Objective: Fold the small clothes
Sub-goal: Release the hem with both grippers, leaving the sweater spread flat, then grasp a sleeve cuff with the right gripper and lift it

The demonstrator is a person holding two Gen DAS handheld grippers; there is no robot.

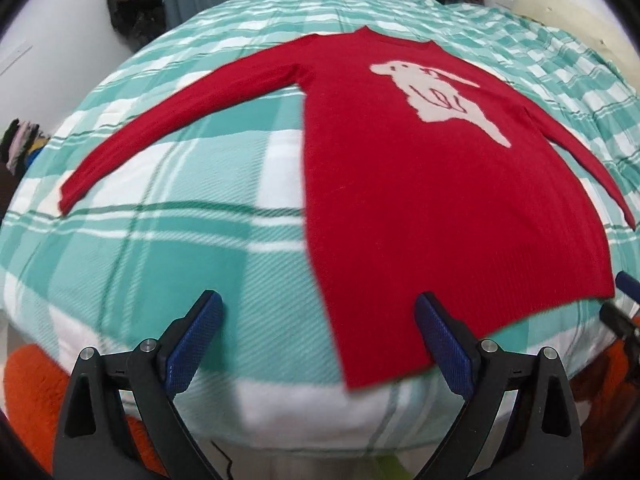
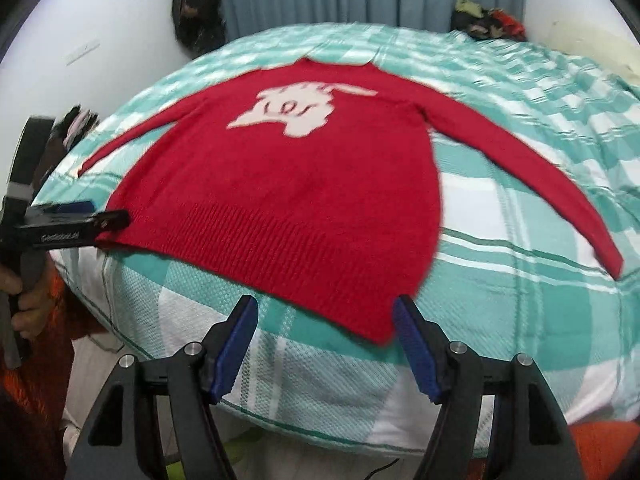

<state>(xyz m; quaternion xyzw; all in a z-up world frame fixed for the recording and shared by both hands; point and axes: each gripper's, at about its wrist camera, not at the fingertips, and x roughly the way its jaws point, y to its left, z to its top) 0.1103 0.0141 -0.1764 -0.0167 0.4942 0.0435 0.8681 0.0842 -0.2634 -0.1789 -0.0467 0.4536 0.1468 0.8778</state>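
Left tool (image 1: 318, 334) gaped wide, empty, at the near-left hem corner. Red sweater (image 1: 420, 184) lay flat on the bed (image 1: 180, 240), long axis near-to-far, collar far. Right tool (image 2: 325, 334) open, empty, at the near-right corner.

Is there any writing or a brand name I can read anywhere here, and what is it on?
"GeoRobot.AI", roughly, in small blurred white letters: on the side of the left tool, seen from the right wrist.
Dark squiggles on the red sweater's pale animal motif: not readable as letters.
Nothing else.
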